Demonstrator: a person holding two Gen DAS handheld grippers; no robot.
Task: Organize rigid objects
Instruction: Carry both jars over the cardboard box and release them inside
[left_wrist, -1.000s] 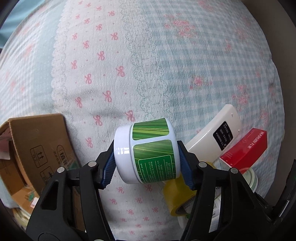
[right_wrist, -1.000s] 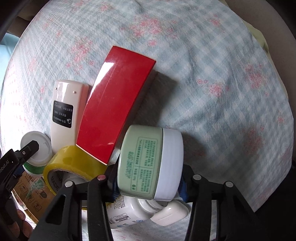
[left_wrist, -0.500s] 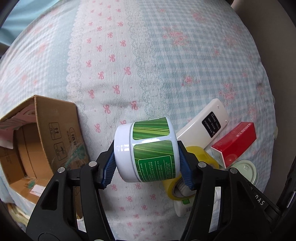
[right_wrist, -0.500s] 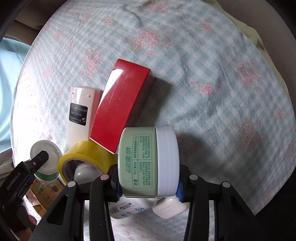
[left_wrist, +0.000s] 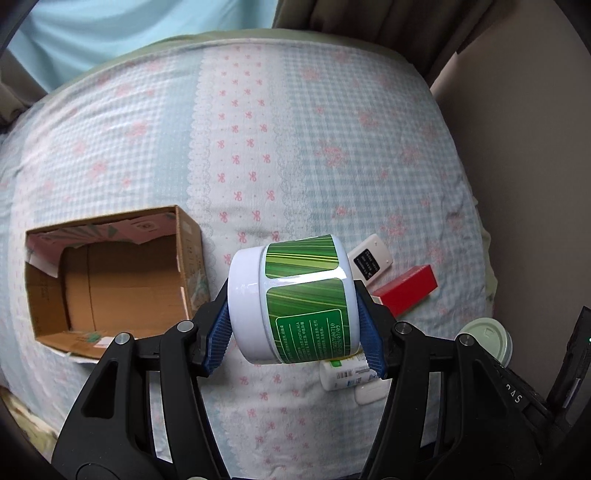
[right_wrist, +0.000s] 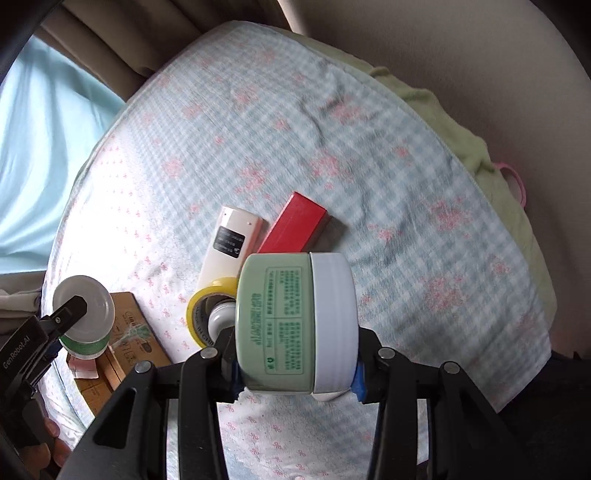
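Observation:
My left gripper (left_wrist: 295, 328) is shut on a white jar with a green striped label (left_wrist: 299, 295), held lying sideways well above the bed. My right gripper (right_wrist: 295, 373) is shut on a pale green jar with a white lid (right_wrist: 295, 325), also held high. An open cardboard box (left_wrist: 188, 254) sits on the bed to the left, below the left jar. On the cover lie a white remote (right_wrist: 229, 251), a red box (right_wrist: 295, 229), a yellow tape roll (right_wrist: 207, 306) and a white bottle (left_wrist: 343, 373). The left gripper's jar (right_wrist: 83, 314) also shows in the right wrist view.
The bed carries a checked, bow-patterned cover (left_wrist: 258, 147). A green blanket (right_wrist: 480, 147) and a pink ring (right_wrist: 515, 181) lie at its right edge. Curtains and a wall stand beyond the far end. A small white case (left_wrist: 369, 393) rests beside the bottle.
Both grippers have risen with their jars, so the bed and the loose objects look smaller and farther. The whole cardboard box has come into the left wrist view.

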